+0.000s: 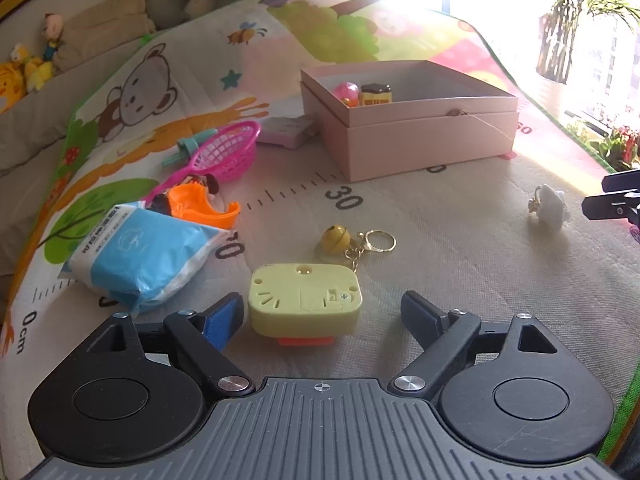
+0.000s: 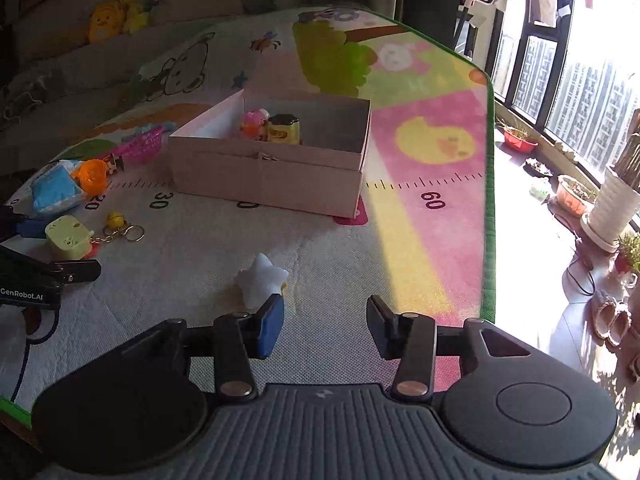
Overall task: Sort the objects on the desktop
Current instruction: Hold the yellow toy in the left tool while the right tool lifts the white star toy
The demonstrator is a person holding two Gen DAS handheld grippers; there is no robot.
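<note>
The left gripper (image 1: 322,316) is wide open around the yellow box (image 1: 305,298), not holding it, so squeezing off-centre could push the box toward 12 o'clock, while the right gripper (image 2: 325,326) is half open and empty.

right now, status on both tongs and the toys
Left tongs open, astride yellow toy block, not gripping. Right tongs open, empty, white star just ahead-left. Pink box path unobstructed.

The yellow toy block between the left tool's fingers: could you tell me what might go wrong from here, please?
1. The yellow toy block sits off-centre in the open left tool, close to the blue pad; closing may push it aside.
2. The bell keychain lies just beyond it and could get dragged.
3. The right tool is beside the white star toy and may nudge it.
</note>
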